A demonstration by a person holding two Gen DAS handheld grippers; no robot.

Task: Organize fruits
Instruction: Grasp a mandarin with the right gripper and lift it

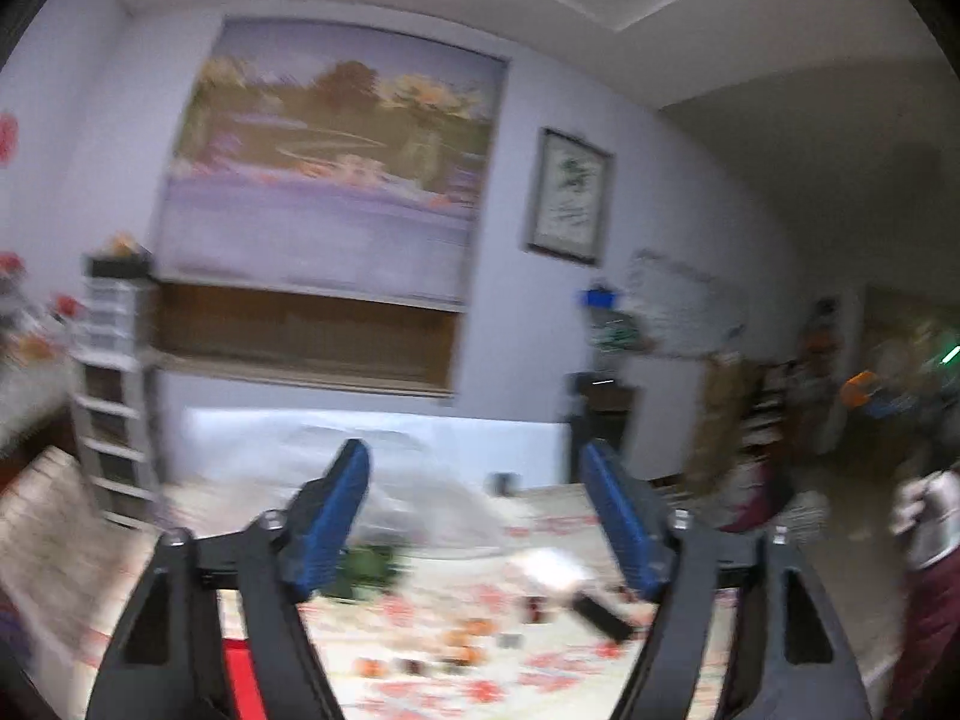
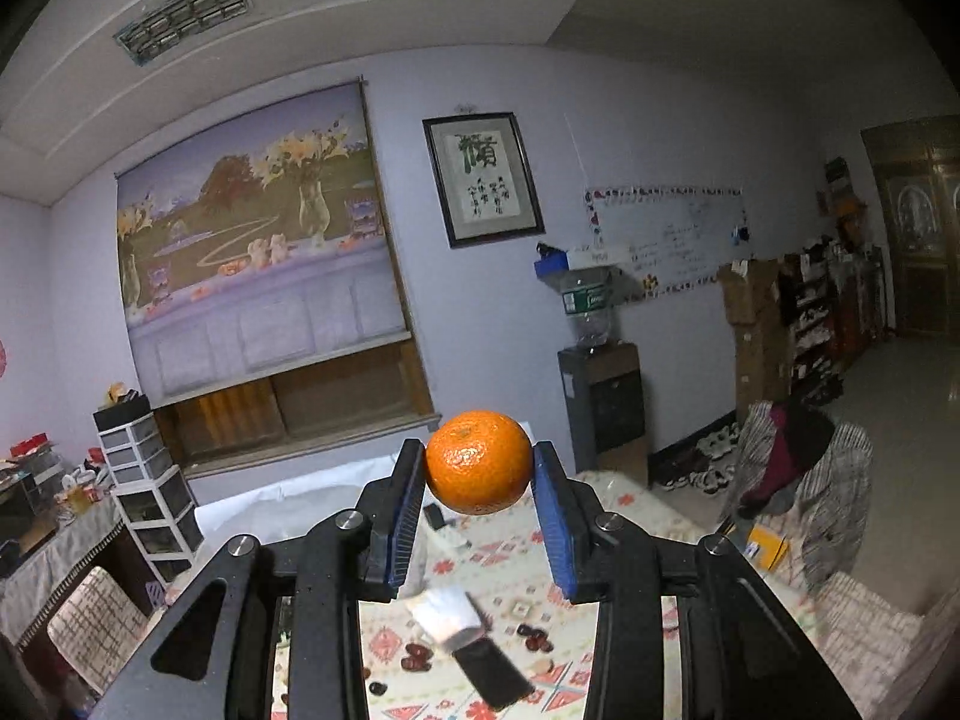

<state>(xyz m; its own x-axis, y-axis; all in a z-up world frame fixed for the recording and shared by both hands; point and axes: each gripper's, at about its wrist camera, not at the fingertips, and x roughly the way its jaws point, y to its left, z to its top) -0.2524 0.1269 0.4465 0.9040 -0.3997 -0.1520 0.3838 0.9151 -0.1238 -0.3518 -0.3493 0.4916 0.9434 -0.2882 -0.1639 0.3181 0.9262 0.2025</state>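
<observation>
An orange mandarin hangs in the air high over the table, and my right gripper is shut on it, one blue pad against each side. In the blurred left wrist view my left gripper stands open, its blue pads wide apart with nothing between them. Below it, several small orange fruits and dark red ones lie on the patterned tablecloth. Dark red fruits also lie on the cloth in the right wrist view.
A black-handled scoop lies on the table. A clear plastic bag and something green sit at the table's far side. A drawer tower stands left, a water dispenser right, a draped chair beyond.
</observation>
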